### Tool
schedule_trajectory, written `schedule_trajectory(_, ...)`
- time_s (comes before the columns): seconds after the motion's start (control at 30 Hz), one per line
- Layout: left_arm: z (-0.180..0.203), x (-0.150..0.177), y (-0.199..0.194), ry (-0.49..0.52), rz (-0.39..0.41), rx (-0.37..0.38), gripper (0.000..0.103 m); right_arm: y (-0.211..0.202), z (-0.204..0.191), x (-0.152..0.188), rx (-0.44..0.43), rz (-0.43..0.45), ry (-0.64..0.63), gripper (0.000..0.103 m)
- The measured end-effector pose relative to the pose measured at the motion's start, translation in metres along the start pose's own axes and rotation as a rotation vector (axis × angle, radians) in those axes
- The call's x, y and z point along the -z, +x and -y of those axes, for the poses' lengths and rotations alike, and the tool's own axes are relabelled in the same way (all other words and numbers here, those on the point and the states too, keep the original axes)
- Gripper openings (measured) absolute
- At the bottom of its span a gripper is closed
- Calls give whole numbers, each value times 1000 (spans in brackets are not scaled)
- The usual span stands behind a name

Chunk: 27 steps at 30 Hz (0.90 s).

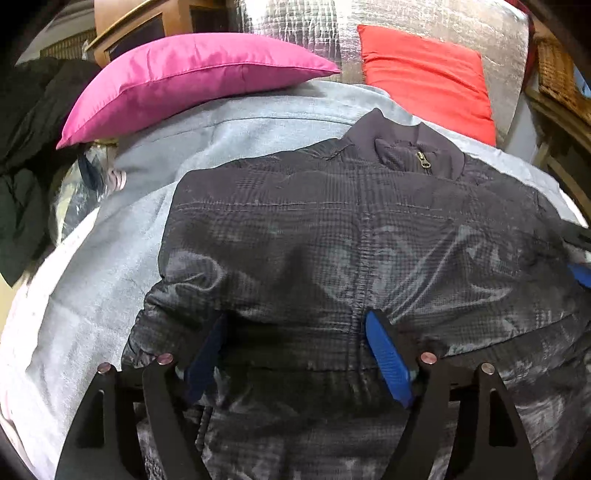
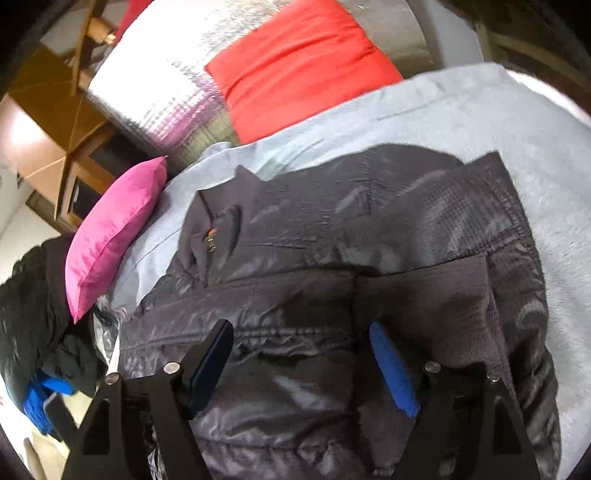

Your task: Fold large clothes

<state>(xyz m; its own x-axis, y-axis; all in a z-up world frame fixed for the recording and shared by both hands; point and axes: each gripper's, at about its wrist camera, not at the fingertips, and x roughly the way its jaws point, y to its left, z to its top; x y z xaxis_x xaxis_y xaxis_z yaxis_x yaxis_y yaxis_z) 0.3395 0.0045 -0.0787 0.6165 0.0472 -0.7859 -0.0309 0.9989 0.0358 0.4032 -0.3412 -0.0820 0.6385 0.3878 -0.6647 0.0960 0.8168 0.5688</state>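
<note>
A dark grey quilted jacket (image 1: pixel 332 240) lies spread on a light blue blanket (image 1: pixel 110 280), collar and zipper pull (image 1: pixel 422 158) at the far end. My left gripper (image 1: pixel 295 332) is open just above the jacket's lower part, blue-padded fingers apart with nothing between them. In the right wrist view the same jacket (image 2: pixel 332 258) lies with a sleeve folded over its body, its ribbed cuff (image 2: pixel 436 306) near my right gripper (image 2: pixel 301 339). The right gripper is open over the jacket and holds nothing. The right gripper's blue pad shows at the right edge of the left wrist view (image 1: pixel 581 275).
A pink cushion (image 1: pixel 184 77) and a red cushion (image 1: pixel 428 77) lean at the far end of the blanket against a silvery cover (image 1: pixel 295 29). Dark clothes (image 1: pixel 26 147) are piled at the left. Wooden furniture (image 2: pixel 48 122) stands behind.
</note>
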Motion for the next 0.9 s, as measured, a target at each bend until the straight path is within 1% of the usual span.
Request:
schedule_trajectory(0.1,-7,3,-13,-8,4,5,78,-22,-6,13,-29,15,-19,79)
schedule_trajectory(0.2,-9,9,-29,-4,15,4,78,-53,-12,38,-40,33,-70,79)
schedule_trajectory(0.33,-15,27,-56,-13,25,15,78,-95,-5,80,-63,15,-116,79)
schedule_trajectory(0.47,-22,49,-90,-10,45,30,78,-132,3,134,-50,16,-143,79)
schedule_trajectory(0.63,-30,79,-126,-11,60,45,78,-169,25,183,-39,30,-103,79)
schedule_trajectory(0.73,-36,96,-139,-6,57,52,78,-189,42,211,-42,33,-49,79)
schedule_trajectory(0.83,-48,125,-150,-6,45,50,78,-204,57,236,-34,37,-8,79)
schedule_trajectory(0.9,-62,146,-155,-13,31,52,78,-214,65,248,-27,45,7,79)
